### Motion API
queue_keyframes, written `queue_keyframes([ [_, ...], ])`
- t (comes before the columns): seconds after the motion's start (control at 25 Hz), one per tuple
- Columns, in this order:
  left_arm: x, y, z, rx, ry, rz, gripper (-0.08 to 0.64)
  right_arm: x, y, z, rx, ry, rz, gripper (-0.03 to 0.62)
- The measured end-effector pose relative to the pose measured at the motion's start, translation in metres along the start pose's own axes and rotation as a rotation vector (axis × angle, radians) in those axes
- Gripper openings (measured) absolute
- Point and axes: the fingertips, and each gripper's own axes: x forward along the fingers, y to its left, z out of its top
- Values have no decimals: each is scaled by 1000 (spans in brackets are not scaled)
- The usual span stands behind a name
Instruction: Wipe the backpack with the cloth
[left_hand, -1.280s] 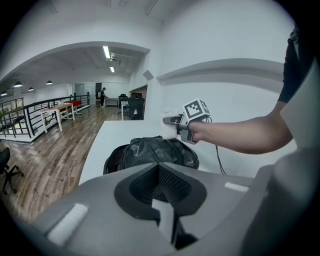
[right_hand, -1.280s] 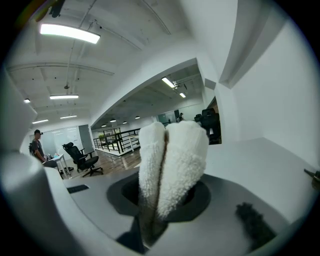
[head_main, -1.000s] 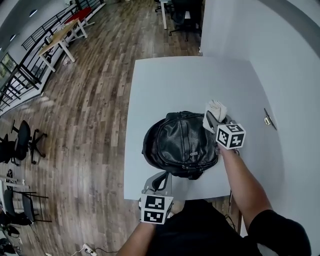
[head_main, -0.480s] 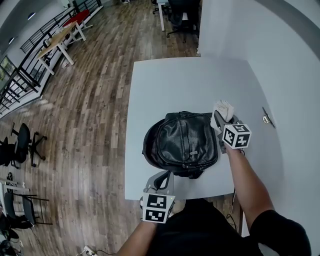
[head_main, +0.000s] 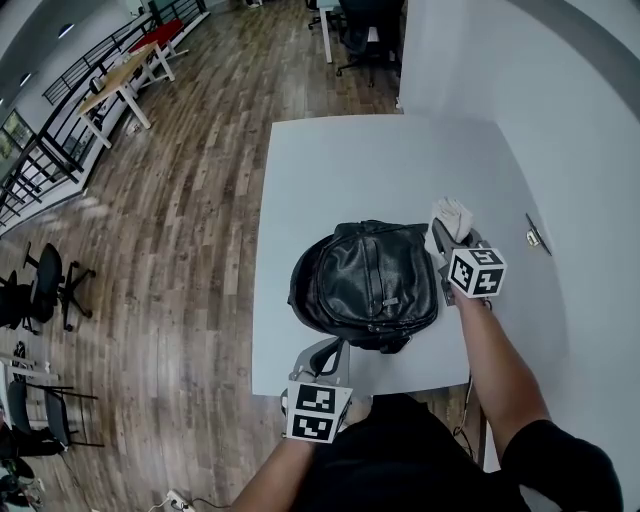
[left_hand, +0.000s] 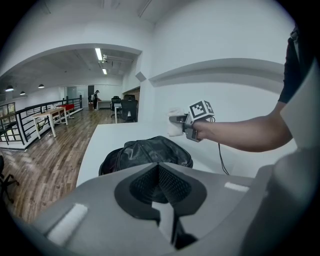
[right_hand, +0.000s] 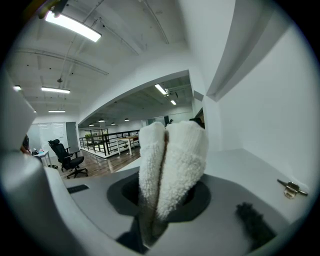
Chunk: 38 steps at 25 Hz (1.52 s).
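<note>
The right gripper (head_main: 445, 236) has shifted right. Its cloth (head_main: 452, 216) now sits just off the backpack (head_main: 365, 285).

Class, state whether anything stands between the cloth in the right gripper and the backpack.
Nothing visible does. The right gripper holds the cloth close beside the backpack, at its far right edge, with no object between them.

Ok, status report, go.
Right gripper shut on cloth, beside backpack, not touching. Left gripper shut, empty, at near table edge. Nothing in the way.
</note>
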Motion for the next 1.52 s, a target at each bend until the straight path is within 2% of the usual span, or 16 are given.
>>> queue_keyframes([
  [0.24, -1, 1, -1, -17, -1, 11, 8, -9, 15, 10, 41, -38, 35, 84],
  [0.52, -8, 13, -3, -94, -1, 34, 8, -9, 76, 19, 90, -66, 174, 84],
  [0.8, -18, 25, -14, -134, 7, 83, 8, 8, 156, -12, 124, 1, 332, 84],
  [1.0, -30, 34, -21, -158, 12, 125, 8, 27, 213, -31, 111, 50, 426, 84],
  [1.24, -41, 46, -29, -187, 4, 175, 8, 48, 260, -42, 129, 83, 494, 84],
  [1.52, -49, 56, -38, -206, 0, 216, 8, 61, 292, -51, 136, 102, 547, 84],
])
